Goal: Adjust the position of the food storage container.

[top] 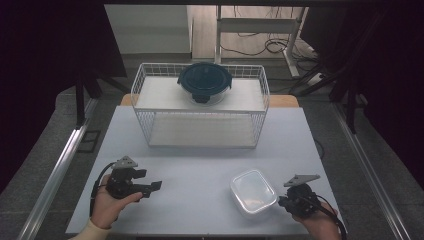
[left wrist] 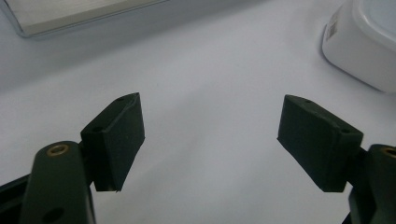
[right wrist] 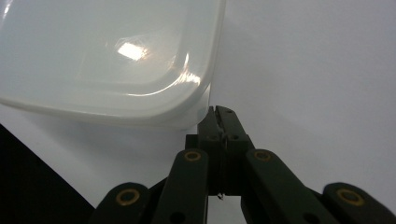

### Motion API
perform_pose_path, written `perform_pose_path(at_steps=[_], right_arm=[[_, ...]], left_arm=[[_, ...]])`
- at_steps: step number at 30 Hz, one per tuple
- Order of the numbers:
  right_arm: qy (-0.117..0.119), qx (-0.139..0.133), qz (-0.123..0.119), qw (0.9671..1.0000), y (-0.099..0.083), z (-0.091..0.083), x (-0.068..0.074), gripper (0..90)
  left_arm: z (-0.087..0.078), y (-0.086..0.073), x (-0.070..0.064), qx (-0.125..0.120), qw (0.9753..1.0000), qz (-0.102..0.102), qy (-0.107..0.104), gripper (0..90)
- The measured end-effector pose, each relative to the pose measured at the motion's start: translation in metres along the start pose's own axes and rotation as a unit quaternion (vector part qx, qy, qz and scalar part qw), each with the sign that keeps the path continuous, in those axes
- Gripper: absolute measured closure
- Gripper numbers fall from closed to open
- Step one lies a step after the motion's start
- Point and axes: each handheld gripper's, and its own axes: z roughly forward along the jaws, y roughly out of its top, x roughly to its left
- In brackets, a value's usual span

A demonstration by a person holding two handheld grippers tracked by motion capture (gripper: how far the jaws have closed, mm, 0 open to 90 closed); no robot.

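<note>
High view, item by item. Lower right of the frame: a white lidded container [top: 253,193], rectangular with rounded corners, flat on the pale table [top: 200,165]. Just right of it, my right gripper [top: 281,201], held in a hand at the bottom right edge, grey plate on top, tips just beside the container's right side. Lower left of the frame: my left gripper [top: 154,187] in the other hand, pointing right toward the middle of the table, well apart from the container. Upper centre: a white wire basket [top: 145,112] with two levels; on its upper level sits a round glass bowl with a dark blue lid [top: 204,80].

Left gripper view: I see the left gripper [left wrist: 210,135] with its jaws spread wide apart, bare table between them and nothing held. The white container [left wrist: 364,46] sits in the upper right corner of the frame. A pale edge of the basket shows at upper left.

Right gripper view: the right gripper [right wrist: 221,122] has its jaws pressed together, nothing between them. The tips lie at the corner of the container [right wrist: 107,60], which takes up the upper left of the frame; I cannot tell whether they touch its wall. White table lies to the right.
</note>
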Motion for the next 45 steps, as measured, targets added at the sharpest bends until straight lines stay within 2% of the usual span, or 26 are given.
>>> perform_pose_path(at_steps=[5,25,37,45], right_arm=[[0.003,0.0,-0.01,0.9999,0.005,0.003,0.008,89.6],[0.021,-0.007,-0.025,0.9994,0.018,0.01,0.024,89.6],[0.039,-0.005,-0.051,0.9979,0.035,0.023,0.044,89.6],[0.04,-0.007,-0.063,0.9972,0.045,0.03,0.05,89.6]], left_arm=[[0.0,-0.001,0.001,0.003,1.0,-0.001,0.001,22.4],[-0.002,-0.002,0.004,0.002,1.0,-0.006,0.003,22.1],[0.0,-0.003,0.005,0.003,1.0,-0.009,0.002,22.1],[0.0,-0.003,0.005,0.003,1.0,-0.009,0.002,22.1]])
